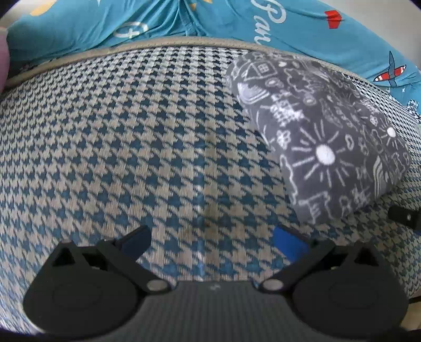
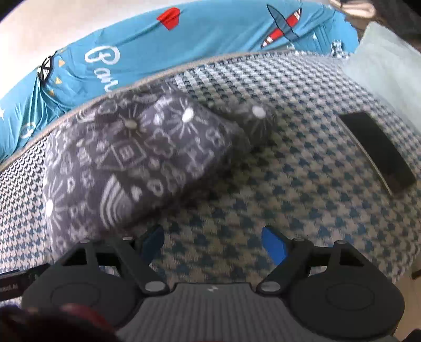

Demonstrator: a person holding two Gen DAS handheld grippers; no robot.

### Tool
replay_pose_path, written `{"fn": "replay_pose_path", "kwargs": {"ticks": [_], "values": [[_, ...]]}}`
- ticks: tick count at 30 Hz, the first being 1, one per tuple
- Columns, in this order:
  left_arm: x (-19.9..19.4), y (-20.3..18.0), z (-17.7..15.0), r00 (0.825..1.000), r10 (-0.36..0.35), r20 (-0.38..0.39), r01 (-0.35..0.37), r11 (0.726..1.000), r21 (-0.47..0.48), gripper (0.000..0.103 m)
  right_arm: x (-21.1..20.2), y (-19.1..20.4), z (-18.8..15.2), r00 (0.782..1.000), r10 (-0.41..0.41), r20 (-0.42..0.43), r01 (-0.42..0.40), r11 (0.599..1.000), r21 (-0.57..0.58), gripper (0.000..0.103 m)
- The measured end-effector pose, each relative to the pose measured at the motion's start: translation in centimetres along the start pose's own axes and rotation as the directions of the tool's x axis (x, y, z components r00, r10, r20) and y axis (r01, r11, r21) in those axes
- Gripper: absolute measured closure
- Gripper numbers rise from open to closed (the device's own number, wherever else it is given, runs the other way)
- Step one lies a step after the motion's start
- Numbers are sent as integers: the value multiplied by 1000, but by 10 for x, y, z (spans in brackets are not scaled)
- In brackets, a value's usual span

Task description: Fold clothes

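A folded grey garment [image 1: 318, 136] with white doodle prints lies on the houndstooth cushion [image 1: 126, 147], to the right in the left wrist view. My left gripper [image 1: 213, 242] hangs open over bare cushion, left of the garment and holding nothing. In the right wrist view the same grey garment [image 2: 126, 163] lies up and to the left. My right gripper [image 2: 213, 242] is open too, its left finger [image 2: 152, 240] close to the garment's near edge, nothing between the fingers.
A teal sheet [image 1: 236, 23] with printed planes and lettering runs behind the cushion's piped edge [image 1: 158, 43]. A flat black object [image 2: 376, 147] lies on the cushion at the right. A pale cloth [image 2: 389, 58] sits at the far right corner.
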State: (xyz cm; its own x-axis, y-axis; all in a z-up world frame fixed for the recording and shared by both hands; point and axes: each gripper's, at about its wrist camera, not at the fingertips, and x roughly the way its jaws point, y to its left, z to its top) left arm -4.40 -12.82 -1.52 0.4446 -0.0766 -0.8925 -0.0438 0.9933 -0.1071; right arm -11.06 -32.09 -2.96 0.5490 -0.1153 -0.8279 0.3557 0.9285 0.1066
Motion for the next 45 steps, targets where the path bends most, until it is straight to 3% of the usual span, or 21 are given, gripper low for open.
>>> {"fn": "replay_pose_path", "kwargs": {"ticks": [8, 12, 18, 24, 32, 38, 43, 45], "values": [[8, -7, -11, 999, 47, -14, -46, 999, 16, 0, 9, 8, -24, 995, -75, -60, 68, 992, -110, 21], [12, -16, -18, 997, 83, -4, -83, 995, 63, 0, 10, 14, -31, 995, -98, -37, 90, 983, -162, 21], [11, -20, -25, 996, 86, 25, -88, 994, 69, 0, 10, 8, -34, 996, -85, -34, 80, 988, -135, 17], [8, -23, -40, 996, 87, 25, -88, 993, 76, 0, 13, 8, -36, 995, -84, -50, 76, 985, -155, 3], [18, -38, -39, 996, 84, -26, -82, 995, 53, 0, 13, -2, -36, 996, -36, -87, 18, 980, -200, 0], [-4, -16, -51, 996, 82, -34, -80, 995, 59, 0, 14, -9, -28, 996, 14, -90, -36, 968, -248, 0], [-29, 1, -78, 997, 78, -25, -76, 995, 66, 0, 6, -26, -12, 994, 108, -27, -111, 978, -179, 0], [-35, 2, -73, 998, 53, -20, -52, 997, 58, 0, 5, -30, -4, 991, 136, -6, -136, 980, -142, 0]]}}
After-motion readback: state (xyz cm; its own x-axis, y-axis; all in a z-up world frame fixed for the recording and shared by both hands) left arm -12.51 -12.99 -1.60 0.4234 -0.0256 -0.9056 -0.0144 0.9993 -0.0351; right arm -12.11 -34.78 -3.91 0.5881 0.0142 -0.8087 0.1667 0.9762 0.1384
